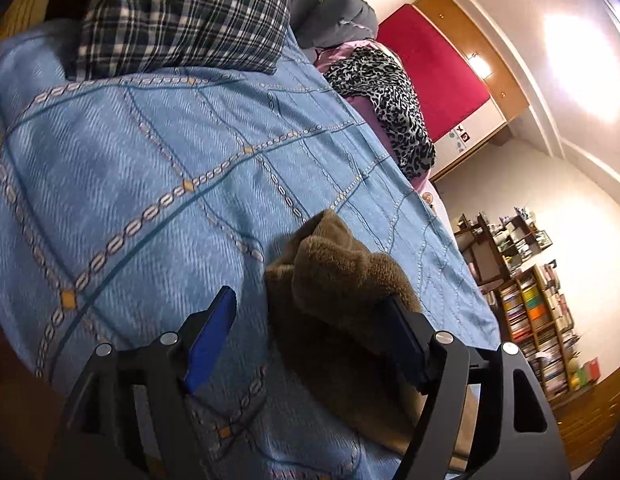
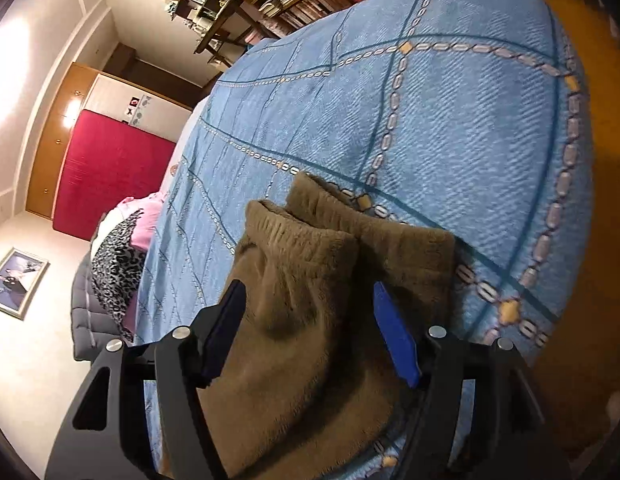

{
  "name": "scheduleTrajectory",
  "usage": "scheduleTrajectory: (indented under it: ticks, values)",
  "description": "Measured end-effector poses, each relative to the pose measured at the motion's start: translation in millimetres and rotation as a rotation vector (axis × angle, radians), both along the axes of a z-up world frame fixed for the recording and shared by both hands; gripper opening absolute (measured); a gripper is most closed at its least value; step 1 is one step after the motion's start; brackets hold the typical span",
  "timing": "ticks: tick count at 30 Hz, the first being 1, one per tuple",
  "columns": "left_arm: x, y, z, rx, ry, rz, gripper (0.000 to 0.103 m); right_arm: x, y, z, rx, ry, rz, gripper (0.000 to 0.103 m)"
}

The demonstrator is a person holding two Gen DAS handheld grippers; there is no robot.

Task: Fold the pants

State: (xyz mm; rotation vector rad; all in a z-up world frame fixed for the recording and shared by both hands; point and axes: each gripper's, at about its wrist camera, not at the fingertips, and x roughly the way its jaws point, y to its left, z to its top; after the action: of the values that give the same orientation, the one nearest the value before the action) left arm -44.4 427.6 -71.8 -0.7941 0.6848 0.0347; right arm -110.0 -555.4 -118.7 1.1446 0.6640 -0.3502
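Brown fleece pants (image 1: 333, 280) lie bunched on a blue patterned bedspread (image 1: 150, 152). In the left wrist view my left gripper (image 1: 310, 312) is open, its jaws wide apart, with the pants between them and against the right finger (image 1: 405, 340). In the right wrist view the pants (image 2: 310, 280) lie between the wide-apart jaws of my open right gripper (image 2: 310, 296), with the ribbed cuffs (image 2: 306, 216) pointing away. The bedspread (image 2: 429, 120) lies under them.
A plaid garment (image 1: 182, 12) sits at the far end of the bed. A leopard-print cloth (image 1: 389, 96) and pink fabric lie along the bed's side. Bookshelves (image 1: 537, 304) stand by the wall, beyond a wooden floor (image 2: 581, 240).
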Motion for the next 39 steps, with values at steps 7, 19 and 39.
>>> scheduleTrajectory:
  ticks: [7, 19, 39]
  values:
    - [-17, 0, 13, -0.128, -0.038, 0.011, 0.081, 23, 8, -5, -0.049, -0.013, 0.049, 0.06]
    - [8, -34, -1, -0.281, 0.055, -0.033, 0.086, 40, 10, -17, -0.098, 0.044, 0.093, 0.05]
    - [102, -47, 59, -0.202, 0.055, -0.029, 0.016, 48, 1, 92, -0.268, -0.1, 0.085, 0.016]
